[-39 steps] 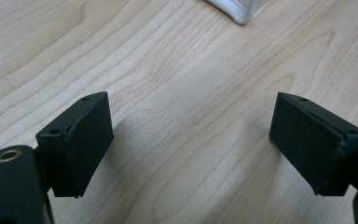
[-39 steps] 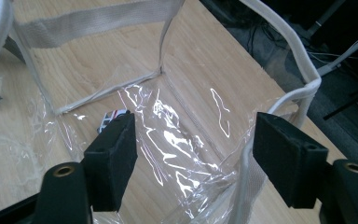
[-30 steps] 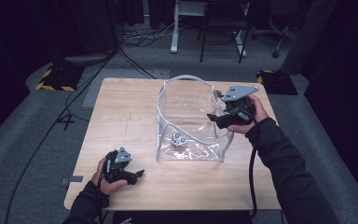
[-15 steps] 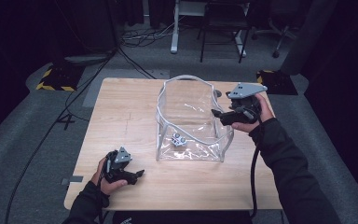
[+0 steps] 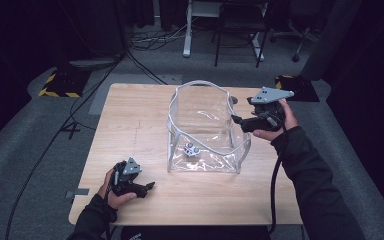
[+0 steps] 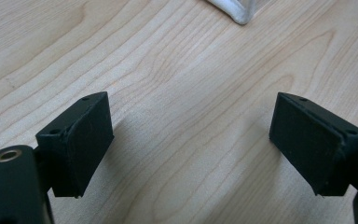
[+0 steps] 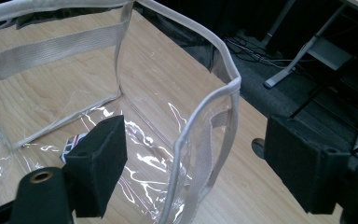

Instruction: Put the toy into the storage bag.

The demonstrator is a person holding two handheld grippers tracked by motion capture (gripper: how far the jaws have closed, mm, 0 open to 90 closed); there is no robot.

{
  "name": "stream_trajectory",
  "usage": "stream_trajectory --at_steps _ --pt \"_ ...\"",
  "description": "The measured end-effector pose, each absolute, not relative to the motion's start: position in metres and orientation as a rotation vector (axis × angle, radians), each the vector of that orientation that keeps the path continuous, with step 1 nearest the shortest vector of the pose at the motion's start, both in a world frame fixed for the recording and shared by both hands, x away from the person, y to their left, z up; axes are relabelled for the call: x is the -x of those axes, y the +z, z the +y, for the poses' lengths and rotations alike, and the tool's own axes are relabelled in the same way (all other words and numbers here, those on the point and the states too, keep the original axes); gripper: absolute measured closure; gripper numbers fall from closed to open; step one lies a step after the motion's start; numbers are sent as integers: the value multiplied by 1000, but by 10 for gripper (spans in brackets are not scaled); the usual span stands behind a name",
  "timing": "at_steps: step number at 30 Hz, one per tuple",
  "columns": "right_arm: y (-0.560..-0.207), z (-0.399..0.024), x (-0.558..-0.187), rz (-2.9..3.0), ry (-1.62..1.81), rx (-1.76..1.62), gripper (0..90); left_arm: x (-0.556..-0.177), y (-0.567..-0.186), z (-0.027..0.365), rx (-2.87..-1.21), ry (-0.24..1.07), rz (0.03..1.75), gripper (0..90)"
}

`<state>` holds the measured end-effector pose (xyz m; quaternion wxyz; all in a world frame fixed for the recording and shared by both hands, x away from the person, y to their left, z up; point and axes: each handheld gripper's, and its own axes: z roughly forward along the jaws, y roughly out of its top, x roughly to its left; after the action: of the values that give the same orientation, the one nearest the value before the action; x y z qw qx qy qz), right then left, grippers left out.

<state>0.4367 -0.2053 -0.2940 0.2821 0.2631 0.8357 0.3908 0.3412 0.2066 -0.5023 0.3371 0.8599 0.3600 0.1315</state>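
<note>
A pale wooden desk (image 5: 145, 125) stands on grey carpet in a dark room, black cables trailing across the floor and desk legs (image 5: 186, 30) and a chair base behind. At its centre sits a clear plastic bag with white trim (image 5: 205, 131), open-topped, with a small black-and-white cube (image 5: 192, 149) on its floor. The left tool (image 5: 141, 187) rests open and empty on the desk near the bag's corner; the right tool (image 5: 236, 119), also open, straddles the bag's right rim without pressing it.
</note>
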Motion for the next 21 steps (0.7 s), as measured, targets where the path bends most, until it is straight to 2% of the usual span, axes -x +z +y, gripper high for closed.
stream_trajectory --at_steps 21 --pt "-297 -231 -442 2188 1007 -789 221 -341 -502 207 -2242 343 938 137"
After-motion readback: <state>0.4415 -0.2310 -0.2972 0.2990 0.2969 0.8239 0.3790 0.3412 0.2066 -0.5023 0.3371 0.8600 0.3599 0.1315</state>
